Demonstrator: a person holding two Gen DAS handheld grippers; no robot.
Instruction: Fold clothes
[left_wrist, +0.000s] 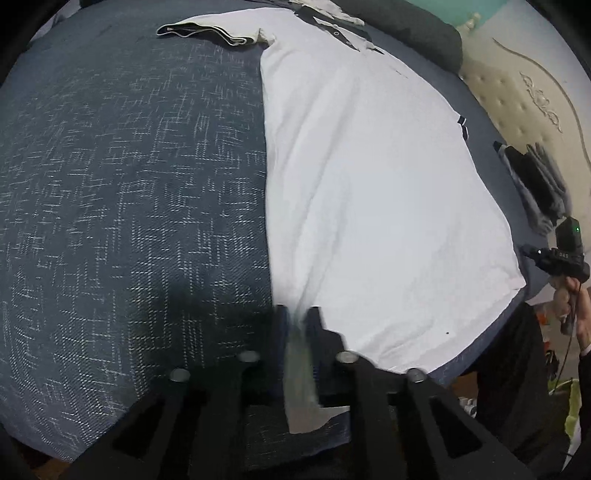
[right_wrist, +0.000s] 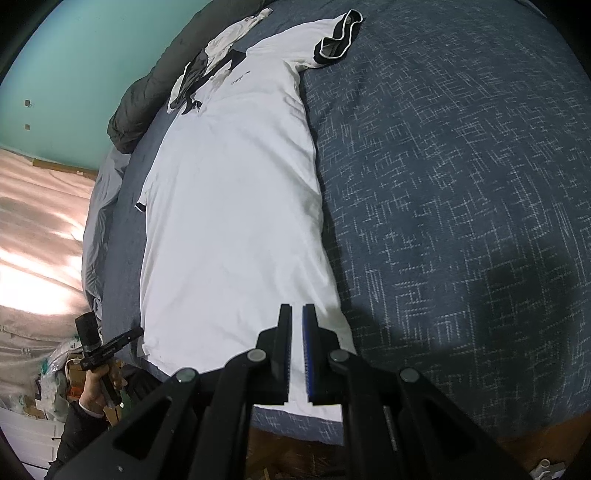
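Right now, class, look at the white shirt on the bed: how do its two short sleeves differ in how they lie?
The sleeve on the patterned bedspread side sticks out from the white shirt; the opposite sleeve lies tucked flat along the shirt's edge. The first sleeve's cuff is rumpled and gapes open; the opposite cuff shows only a short strip of trim. Both are white with dark-trimmed cuffs.

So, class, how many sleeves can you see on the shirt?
2. One sleeve sticks out over the bedspread, cuff open; the other sleeve lies against the shirt's opposite edge, only its dark trim clear.
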